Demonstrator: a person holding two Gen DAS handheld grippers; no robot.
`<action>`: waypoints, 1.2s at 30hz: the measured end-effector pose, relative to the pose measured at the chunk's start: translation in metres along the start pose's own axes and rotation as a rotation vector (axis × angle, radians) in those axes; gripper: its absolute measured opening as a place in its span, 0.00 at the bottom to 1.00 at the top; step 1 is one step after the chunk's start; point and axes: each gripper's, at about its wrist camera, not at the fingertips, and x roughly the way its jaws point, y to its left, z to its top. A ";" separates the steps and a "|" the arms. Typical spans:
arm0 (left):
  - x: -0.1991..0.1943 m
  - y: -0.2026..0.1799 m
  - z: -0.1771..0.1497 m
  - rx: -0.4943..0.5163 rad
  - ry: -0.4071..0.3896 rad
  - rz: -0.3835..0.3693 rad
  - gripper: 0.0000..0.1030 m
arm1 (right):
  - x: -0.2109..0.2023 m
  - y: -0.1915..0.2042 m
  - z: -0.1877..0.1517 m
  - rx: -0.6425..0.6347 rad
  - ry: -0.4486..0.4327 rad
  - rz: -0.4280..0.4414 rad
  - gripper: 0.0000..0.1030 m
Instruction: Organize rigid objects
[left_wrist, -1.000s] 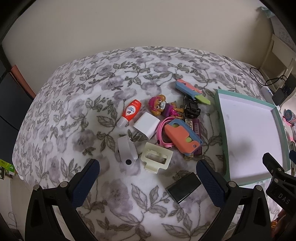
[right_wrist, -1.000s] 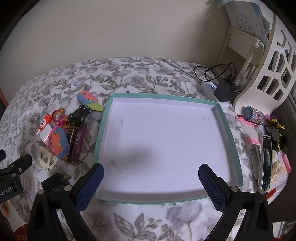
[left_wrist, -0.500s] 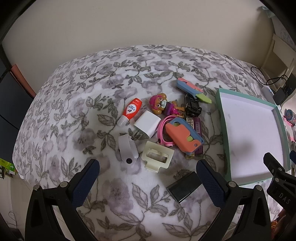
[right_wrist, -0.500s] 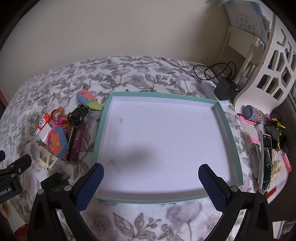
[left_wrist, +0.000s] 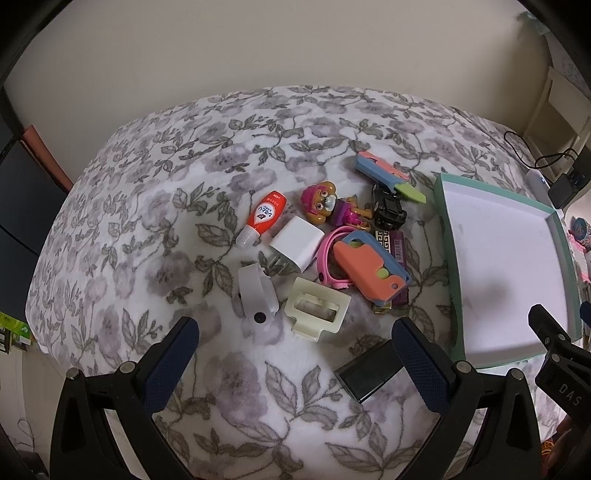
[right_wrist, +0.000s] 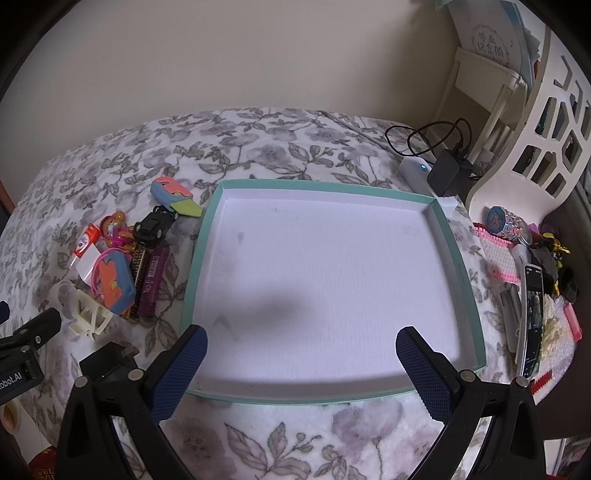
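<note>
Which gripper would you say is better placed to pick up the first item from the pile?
Left gripper: open, right over the pile, the cream clip nearest. Right gripper hovers over the empty tray.

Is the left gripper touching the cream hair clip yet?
Apart. The left wrist view shows the left gripper open, its fingertips on either side with patterned blanket visible between them and the cream hair clip.
</note>
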 end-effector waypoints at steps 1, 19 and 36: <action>0.000 0.000 0.000 -0.001 0.002 0.001 1.00 | 0.000 0.000 0.000 0.000 0.002 0.000 1.00; 0.003 0.003 0.001 -0.011 0.017 0.003 1.00 | 0.001 -0.001 0.000 0.000 0.008 -0.001 1.00; 0.005 0.004 0.000 -0.019 0.024 0.003 1.00 | 0.000 -0.002 0.000 0.001 0.002 0.007 1.00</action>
